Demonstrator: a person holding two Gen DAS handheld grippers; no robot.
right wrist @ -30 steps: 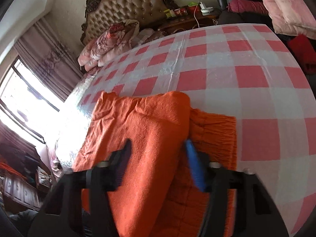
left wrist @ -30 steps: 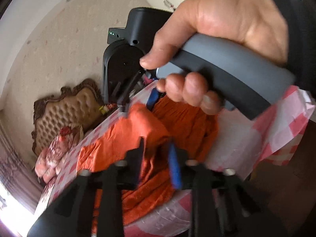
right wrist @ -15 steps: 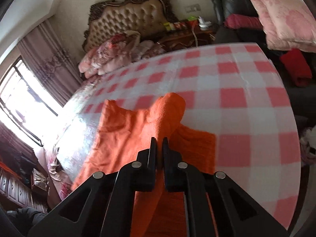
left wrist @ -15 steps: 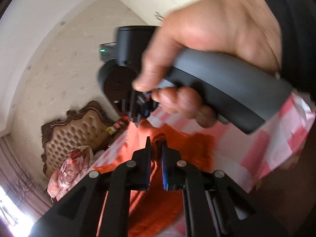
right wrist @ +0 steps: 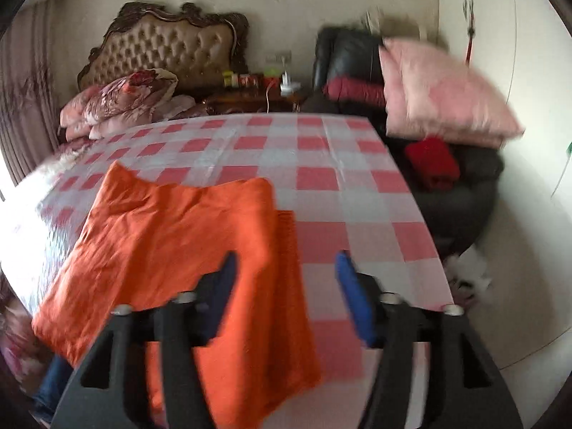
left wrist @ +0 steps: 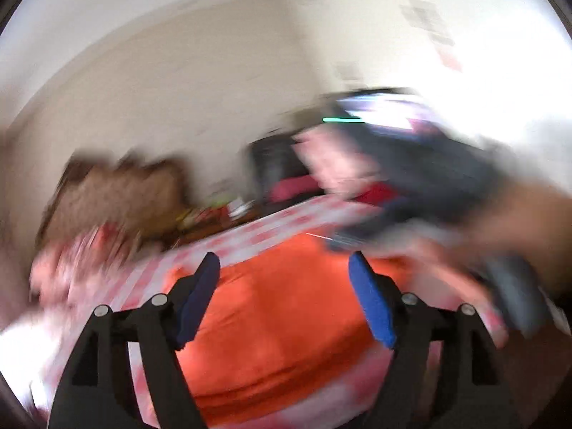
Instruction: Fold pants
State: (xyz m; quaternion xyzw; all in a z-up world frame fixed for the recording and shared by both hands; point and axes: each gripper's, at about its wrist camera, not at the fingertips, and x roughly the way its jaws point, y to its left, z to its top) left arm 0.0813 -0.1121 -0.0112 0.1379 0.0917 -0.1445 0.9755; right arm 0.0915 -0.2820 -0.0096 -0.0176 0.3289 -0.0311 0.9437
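The orange pants [right wrist: 171,243] lie folded on the red-and-white checked table [right wrist: 321,182], one layer over another, reaching the near left edge. My right gripper [right wrist: 286,282] is open and empty, raised above the pants' right edge. In the blurred left wrist view my left gripper [left wrist: 284,286] is open and empty above the pants [left wrist: 286,321]. The other hand and its gripper body [left wrist: 429,186] show as a blur at the right of that view.
A tufted headboard [right wrist: 168,46] and bedding [right wrist: 121,103] lie beyond the table on the left. A nightstand with bottles [right wrist: 257,93] is behind. A black sofa with a pink pillow [right wrist: 439,89] and red cloth [right wrist: 432,164] stands to the right.
Both grippers were shut on a raised fold of the pants; now both are open and drawn back, and the pants lie flat on the table.
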